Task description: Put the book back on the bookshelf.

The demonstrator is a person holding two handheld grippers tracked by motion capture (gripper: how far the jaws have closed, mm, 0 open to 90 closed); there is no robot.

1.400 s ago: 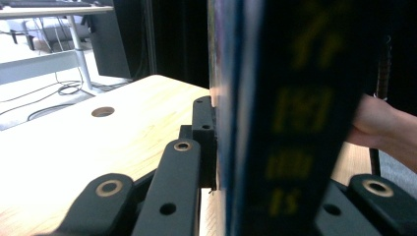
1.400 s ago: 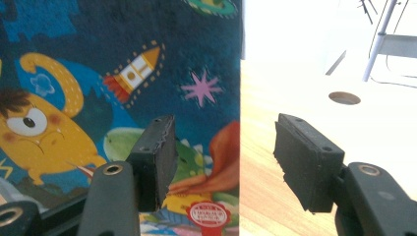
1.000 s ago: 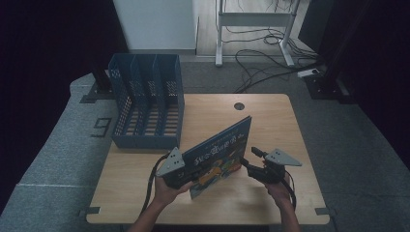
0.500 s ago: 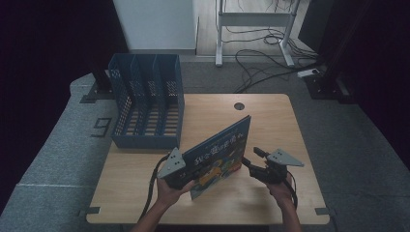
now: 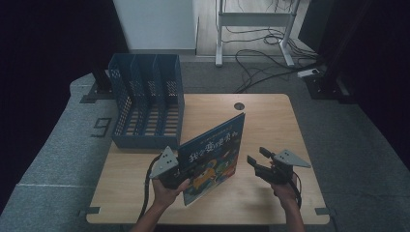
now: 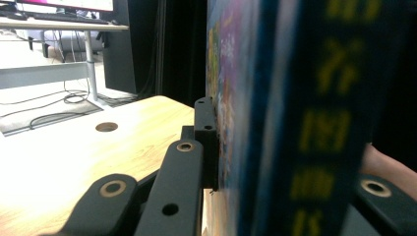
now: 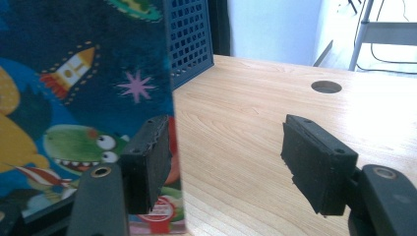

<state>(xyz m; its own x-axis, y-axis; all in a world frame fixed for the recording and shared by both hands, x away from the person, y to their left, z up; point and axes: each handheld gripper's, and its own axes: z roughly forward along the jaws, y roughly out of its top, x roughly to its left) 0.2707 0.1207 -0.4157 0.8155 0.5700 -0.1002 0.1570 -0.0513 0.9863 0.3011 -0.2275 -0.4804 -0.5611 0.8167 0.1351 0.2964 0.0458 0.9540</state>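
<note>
Surface (image 5: 270, 193): light wood, round cable hole (image 5: 239, 106) near the far edge. Blue file rack (image 5: 145, 104) stands at the far left corner, just behind the book's upper edge. Picture book (image 5: 212, 157) stands on edge at mid-surface, tilted. My left gripper (image 5: 186, 171) is clamped on its lower left part; my left gripper view has one jaw flat against the cover, spine lettering blurred up close. My right gripper (image 5: 256, 158) is apart from the book, jaws spread with nothing between; its own view shows the cover's rocket and green monster.
</note>
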